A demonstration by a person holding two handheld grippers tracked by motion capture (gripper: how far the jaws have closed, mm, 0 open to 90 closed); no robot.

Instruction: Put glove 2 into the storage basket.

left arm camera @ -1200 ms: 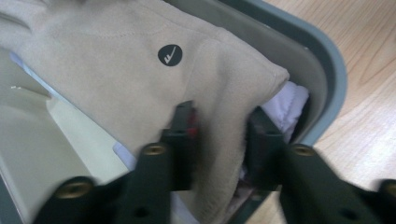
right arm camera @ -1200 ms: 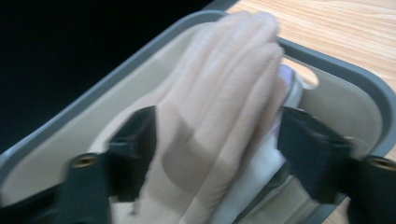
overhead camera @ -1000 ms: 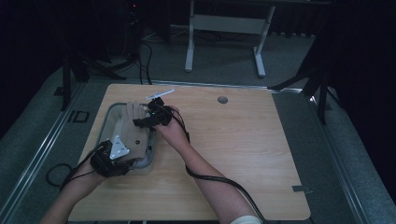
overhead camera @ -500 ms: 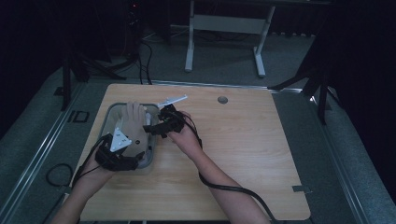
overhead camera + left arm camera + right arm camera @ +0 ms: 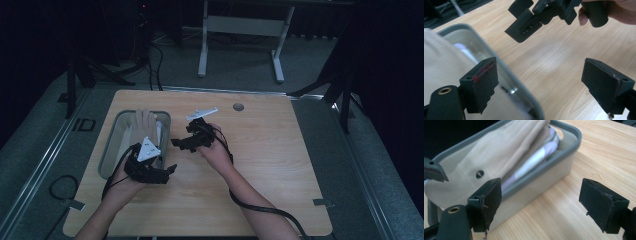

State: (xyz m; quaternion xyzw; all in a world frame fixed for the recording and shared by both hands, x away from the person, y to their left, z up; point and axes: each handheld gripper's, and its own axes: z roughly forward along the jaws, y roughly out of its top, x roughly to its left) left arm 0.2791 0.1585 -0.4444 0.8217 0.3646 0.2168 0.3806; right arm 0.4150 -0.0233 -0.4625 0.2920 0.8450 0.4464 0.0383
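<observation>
A grey bin (image 5: 107, 150) stands on the left of the wooden table, with a folded beige cloth (image 5: 145, 122) lying in it. My left gripper (image 5: 167, 170) hovers at the bin's near right corner. Its jaws have just been opening and stand open with nothing between them (image 5: 541, 75); the bin's rim (image 5: 506, 75) and the cloth (image 5: 439, 62) run past its left jaw. My right gripper (image 5: 179, 144) hangs just right of the bin, open and empty (image 5: 549, 195), facing the bin's wall (image 5: 544, 177). In that view the cloth (image 5: 506, 150) covers a white and lilac item (image 5: 536, 155).
Bare wooden table (image 5: 280, 165) stretches right of the hands, with a round cable hole (image 5: 238, 107) near the far edge. The right gripper's cable (image 5: 260, 210) trails off the near edge. Another table's white legs (image 5: 240, 45) stand beyond on the floor.
Both grippers have moved right, off the bin. The right one has drawn back from above the cloth to beside the bin; the left one's jaws have opened wider.
</observation>
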